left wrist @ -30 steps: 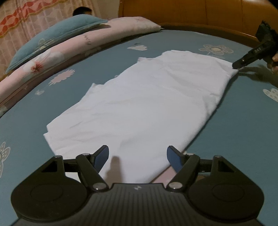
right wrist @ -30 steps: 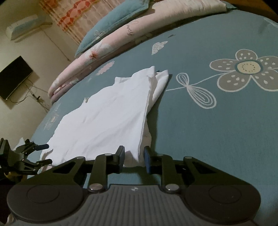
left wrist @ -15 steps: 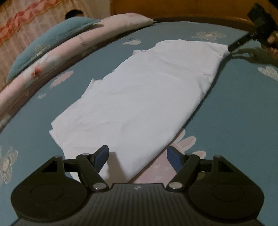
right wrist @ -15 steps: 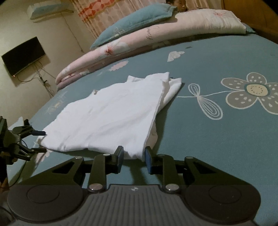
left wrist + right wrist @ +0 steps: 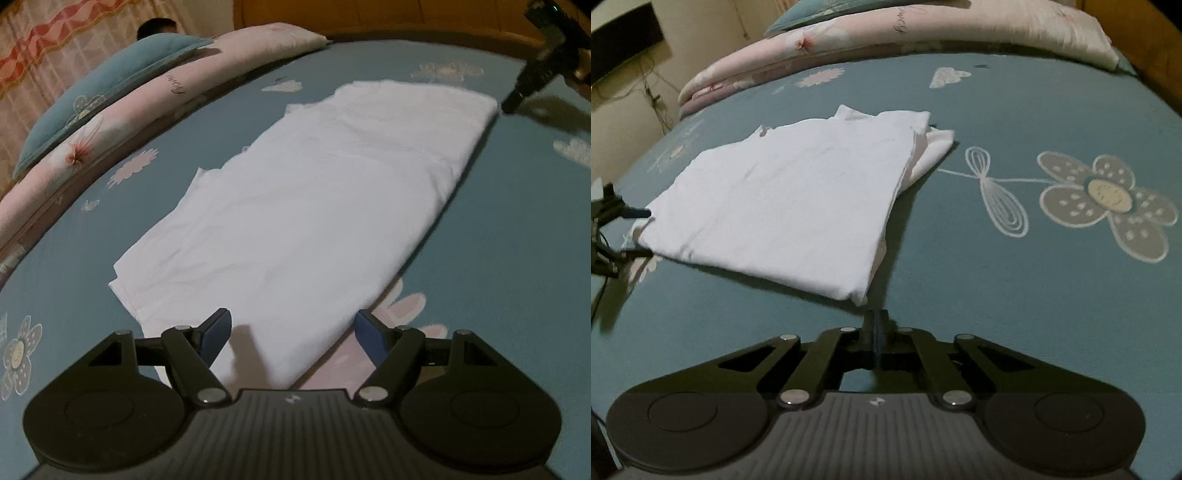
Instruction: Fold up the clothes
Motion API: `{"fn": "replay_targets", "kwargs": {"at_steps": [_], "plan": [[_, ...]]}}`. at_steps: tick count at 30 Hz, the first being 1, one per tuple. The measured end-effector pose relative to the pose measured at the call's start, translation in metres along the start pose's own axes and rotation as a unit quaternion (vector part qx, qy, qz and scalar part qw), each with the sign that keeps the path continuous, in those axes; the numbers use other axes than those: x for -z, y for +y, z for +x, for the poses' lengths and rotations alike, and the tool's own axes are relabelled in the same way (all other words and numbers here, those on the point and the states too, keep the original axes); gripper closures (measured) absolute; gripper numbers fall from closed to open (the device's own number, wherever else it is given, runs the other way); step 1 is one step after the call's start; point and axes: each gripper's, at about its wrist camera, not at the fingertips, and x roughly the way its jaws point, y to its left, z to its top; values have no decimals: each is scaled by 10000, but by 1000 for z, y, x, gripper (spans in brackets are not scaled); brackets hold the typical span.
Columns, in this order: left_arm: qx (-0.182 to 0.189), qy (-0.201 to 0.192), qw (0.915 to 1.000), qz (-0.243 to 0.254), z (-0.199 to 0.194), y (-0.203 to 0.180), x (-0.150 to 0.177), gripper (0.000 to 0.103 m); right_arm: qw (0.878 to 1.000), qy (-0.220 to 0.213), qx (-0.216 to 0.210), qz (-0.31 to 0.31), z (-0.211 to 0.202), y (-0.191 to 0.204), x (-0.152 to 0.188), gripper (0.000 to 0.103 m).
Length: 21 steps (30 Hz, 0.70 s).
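Right wrist view: folded white garment point(image 5: 790, 206) on the bed point(image 5: 1034, 295).
Right hand-held gripper point(image 5: 875, 325) (just closed, empty) sits beside its corner; left hand-held gripper point(image 5: 291, 332) stands apart.

A person's head point(image 5: 157, 27) at the back of the left wrist view is mostly hidden behind a teal pillow point(image 5: 99, 110). The right tongs point(image 5: 511, 105) are cut off by that view's upper right edge. In the right wrist view, the left tongs point(image 5: 639, 232) are cropped at the left edge, and a dark screen point(image 5: 624, 48) on the wall is half out of frame. The white garment's point(image 5: 790, 206) near corner is blurred.
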Motion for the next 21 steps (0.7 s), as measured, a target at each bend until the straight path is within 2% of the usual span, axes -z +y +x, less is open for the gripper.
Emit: {"fn": "replay_targets", "kwargs": {"at_steps": [3, 5, 10, 13, 15, 19, 21], "plan": [[221, -252, 9990, -306, -2, 7, -16, 28, 9986, -514, -48, -79, -21, 12, -13, 92], [376, -318, 9967, -648, 7, 13, -31, 28, 9964, -745, -351, -186, -17, 30, -28, 91], [780, -285, 9899, -1151, 41, 14, -49, 28, 9892, -648, -1058, -782, 48, 94, -51, 90], [681, -46, 9891, -1303, 47, 16, -32, 28, 9852, -428, -1322, -1007, 85, 122, -45, 87], [438, 125, 9901, -1330, 43, 21, -11, 28, 9853, -277, -1095, -1280, 94, 127, -29, 85], [408, 205, 9832, -1765, 16, 39, 33, 23, 9888, -303, -1047, -1016, 71, 107, -9, 85], [314, 292, 9846, -1697, 4, 40, 37, 23, 9909, -239, -942, -931, 58, 99, -4, 85]]}}
